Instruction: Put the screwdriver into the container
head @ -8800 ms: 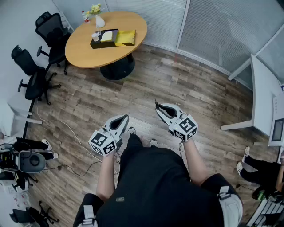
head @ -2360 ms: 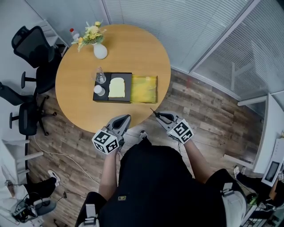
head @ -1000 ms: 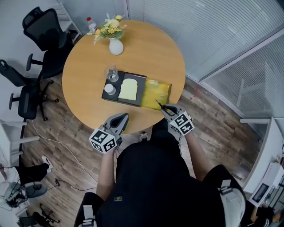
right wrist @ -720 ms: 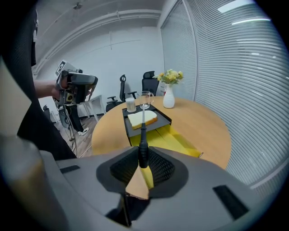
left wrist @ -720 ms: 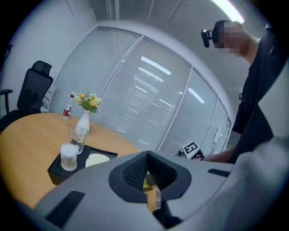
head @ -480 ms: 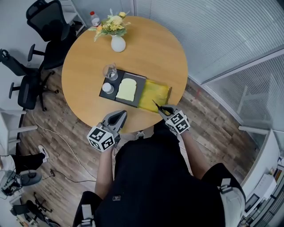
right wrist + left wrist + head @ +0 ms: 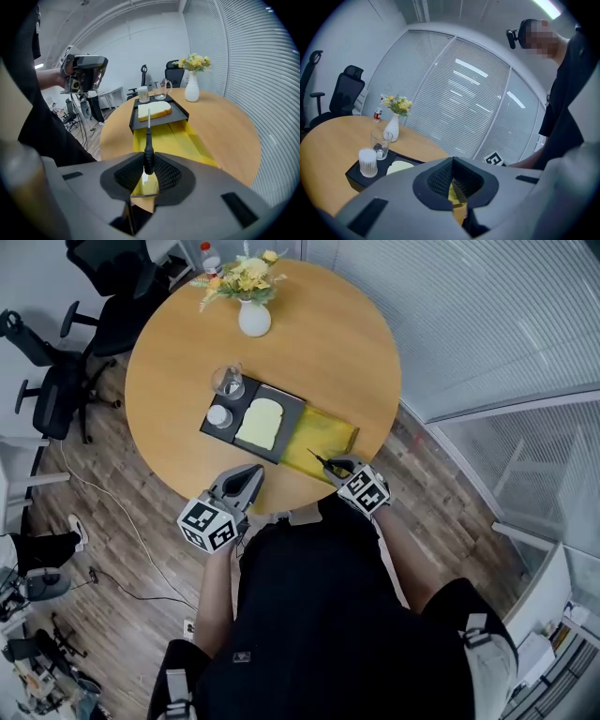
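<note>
A screwdriver (image 7: 148, 149) with a black handle and a thin metal shaft is clamped by its handle in my right gripper (image 7: 149, 165), which is shut on it. Its shaft points forward over the yellow container (image 7: 165, 139). In the head view the right gripper (image 7: 334, 468) hangs over the near end of the yellow container (image 7: 323, 435), with the screwdriver (image 7: 320, 462) tip above it. My left gripper (image 7: 249, 475) is at the table's near edge, left of the container, jaws together and empty. Its own view shows the left gripper (image 7: 452, 162) with the tips meeting.
A black tray (image 7: 282, 401) holding a bread slice (image 7: 260, 422), a white cup (image 7: 218, 415) and a glass (image 7: 228, 382) adjoins the container on the round wooden table (image 7: 178, 324). A vase of flowers (image 7: 254, 317) stands farther back. Office chairs (image 7: 52, 395) stand to the left.
The right gripper has sunk toward the yellow container with the screwdriver. The left gripper has come in to the table's near edge. The table has shifted in the head view.
</note>
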The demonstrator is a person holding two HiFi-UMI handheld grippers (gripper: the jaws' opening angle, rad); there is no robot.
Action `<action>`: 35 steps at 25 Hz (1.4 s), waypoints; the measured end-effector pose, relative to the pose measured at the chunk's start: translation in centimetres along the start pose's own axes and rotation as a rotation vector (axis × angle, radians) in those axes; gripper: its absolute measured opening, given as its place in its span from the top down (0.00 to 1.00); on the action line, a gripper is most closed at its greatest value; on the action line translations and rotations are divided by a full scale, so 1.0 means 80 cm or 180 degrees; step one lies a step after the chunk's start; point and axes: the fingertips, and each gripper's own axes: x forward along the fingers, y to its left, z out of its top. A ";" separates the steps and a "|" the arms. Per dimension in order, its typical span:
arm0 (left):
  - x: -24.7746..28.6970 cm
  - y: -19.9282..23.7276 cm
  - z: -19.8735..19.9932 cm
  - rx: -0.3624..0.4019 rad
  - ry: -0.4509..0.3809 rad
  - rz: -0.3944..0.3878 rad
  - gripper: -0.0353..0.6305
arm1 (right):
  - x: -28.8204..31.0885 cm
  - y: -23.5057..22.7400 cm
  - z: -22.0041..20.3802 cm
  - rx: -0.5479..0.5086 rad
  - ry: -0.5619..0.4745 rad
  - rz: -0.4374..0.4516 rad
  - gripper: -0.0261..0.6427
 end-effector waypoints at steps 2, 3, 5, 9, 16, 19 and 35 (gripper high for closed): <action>0.007 -0.002 0.000 -0.0023 -0.0012 0.0037 0.94 | 0.003 -0.006 -0.006 -0.0056 0.0069 0.0041 0.87; 0.010 -0.003 0.000 -0.0037 -0.0022 0.0062 0.94 | 0.005 -0.010 -0.010 -0.0095 0.0114 0.0057 0.87; 0.015 -0.004 0.000 -0.0076 -0.0045 0.0122 0.94 | 0.003 -0.017 -0.014 -0.0194 0.0221 0.0079 0.87; 0.024 -0.003 0.001 -0.0158 -0.0081 0.0224 0.94 | 0.002 -0.037 -0.018 -0.0431 0.0422 0.0085 0.87; 0.028 -0.004 0.004 -0.0253 -0.0167 0.0425 0.94 | 0.022 -0.043 -0.028 -0.1307 0.0794 0.0227 0.87; 0.027 -0.004 0.005 -0.0285 -0.0231 0.0536 0.94 | 0.033 -0.046 -0.026 -0.1590 0.0864 0.0348 0.87; -0.001 0.005 0.000 -0.0464 -0.0486 0.1014 0.94 | 0.069 -0.054 -0.040 -0.2118 0.1272 0.0727 0.87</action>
